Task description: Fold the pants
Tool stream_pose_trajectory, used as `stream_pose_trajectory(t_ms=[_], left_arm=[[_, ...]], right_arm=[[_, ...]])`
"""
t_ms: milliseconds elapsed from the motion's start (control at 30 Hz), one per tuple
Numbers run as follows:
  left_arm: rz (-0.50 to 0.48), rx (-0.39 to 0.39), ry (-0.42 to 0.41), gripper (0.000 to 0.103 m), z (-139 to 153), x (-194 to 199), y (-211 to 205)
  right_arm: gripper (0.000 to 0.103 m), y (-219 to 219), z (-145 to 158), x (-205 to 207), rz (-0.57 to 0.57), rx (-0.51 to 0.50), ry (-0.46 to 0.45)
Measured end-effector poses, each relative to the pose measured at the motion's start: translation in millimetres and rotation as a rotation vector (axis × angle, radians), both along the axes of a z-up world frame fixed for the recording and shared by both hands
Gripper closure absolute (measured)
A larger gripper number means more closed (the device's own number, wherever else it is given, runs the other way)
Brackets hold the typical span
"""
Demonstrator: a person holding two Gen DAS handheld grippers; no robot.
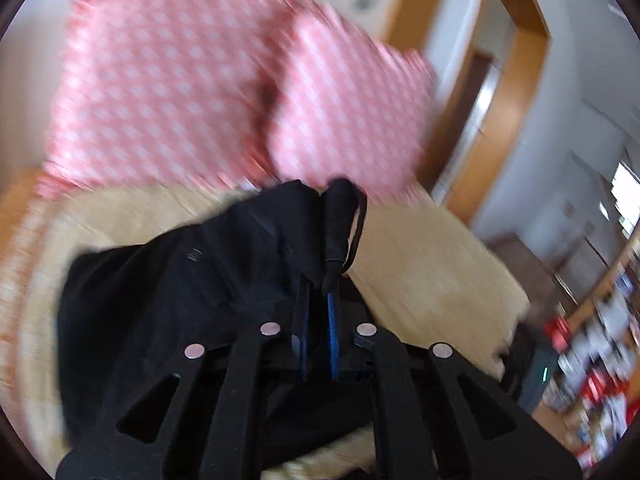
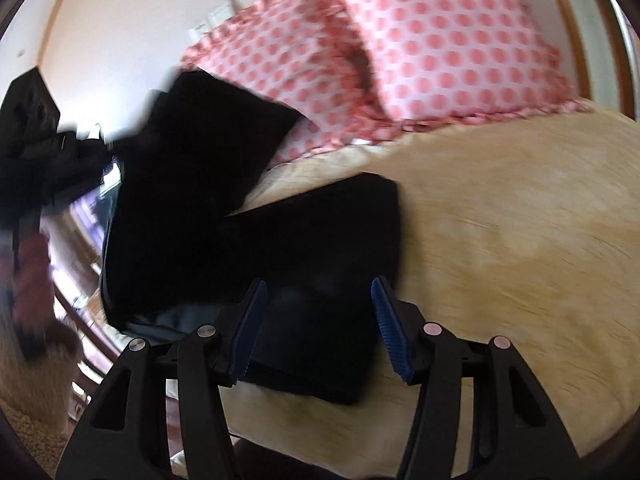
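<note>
Black pants (image 1: 168, 304) hang from my left gripper (image 1: 319, 280), which is shut on a bunched edge of the fabric above the tan bed cover. In the right wrist view the pants (image 2: 312, 248) lie partly on the bed, with one part lifted up to the left toward the left gripper (image 2: 44, 136). My right gripper (image 2: 318, 304) is open and empty, its blue pads on either side of the lower edge of the pants, just above the fabric.
Two pink polka-dot pillows (image 2: 436, 40) lean at the head of the bed. The tan bed cover (image 2: 520, 240) stretches to the right. A wooden door frame (image 1: 516, 92) and shelves with items (image 1: 600, 360) stand past the bed's edge.
</note>
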State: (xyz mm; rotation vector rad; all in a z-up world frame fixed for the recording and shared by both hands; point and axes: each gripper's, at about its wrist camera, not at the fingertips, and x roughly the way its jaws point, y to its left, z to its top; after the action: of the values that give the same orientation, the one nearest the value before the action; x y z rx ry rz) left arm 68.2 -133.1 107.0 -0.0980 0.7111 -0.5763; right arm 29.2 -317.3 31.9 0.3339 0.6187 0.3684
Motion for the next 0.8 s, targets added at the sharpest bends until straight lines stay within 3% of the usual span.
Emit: stream_pose_trajectory(t_ms=[67, 133, 233, 367, 433, 500, 667, 800], left_arm=[[-0.076, 0.053, 0.087, 0.097, -37.7, -4.6, -30.6], [-0.089, 0.088, 0.1, 0.097, -55.4, -9.9, -41.7], [-0.073, 0.044, 0.107, 0.097, -50.6, -8.2, -33.2], [-0.042, -0.001, 0.013, 0.097, -19.4, -17.9, -29.3], [-0.062, -0.02, 0.019, 0.097, -17.9, -24.3, -35.4], [-0.095, -0.02, 0.045, 0.097, -26.9, -23.6, -47.0], [-0.118, 0.046, 0.146, 0.097, -81.1, -23.5, -67.0], [-0.126, 0.073, 0.085, 0.096, -85.5, -34.3, -68.8]], right_arm=[[0.047, -12.6, -6.3, -1.6, -0.036, 0.003, 0.02], [0.047, -24.2, -11.2, -3.7, -0.064, 0.005, 0.036], [0.047, -32.3, -13.0, -4.7, -0.085, -0.002, 0.038], [0.047, -35.2, -10.4, -1.7, -0.097, -0.009, 0.025], [0.047, -35.8, -8.9, -2.8, -0.112, -0.022, 0.016], [0.047, -37.6, -7.5, -4.6, -0.132, -0.032, 0.01], [0.047, -44.8, -2.1, -7.8, -0.179, -0.079, 0.002], [0.047, -52.7, 8.7, -8.1, -0.214, -0.089, -0.018]])
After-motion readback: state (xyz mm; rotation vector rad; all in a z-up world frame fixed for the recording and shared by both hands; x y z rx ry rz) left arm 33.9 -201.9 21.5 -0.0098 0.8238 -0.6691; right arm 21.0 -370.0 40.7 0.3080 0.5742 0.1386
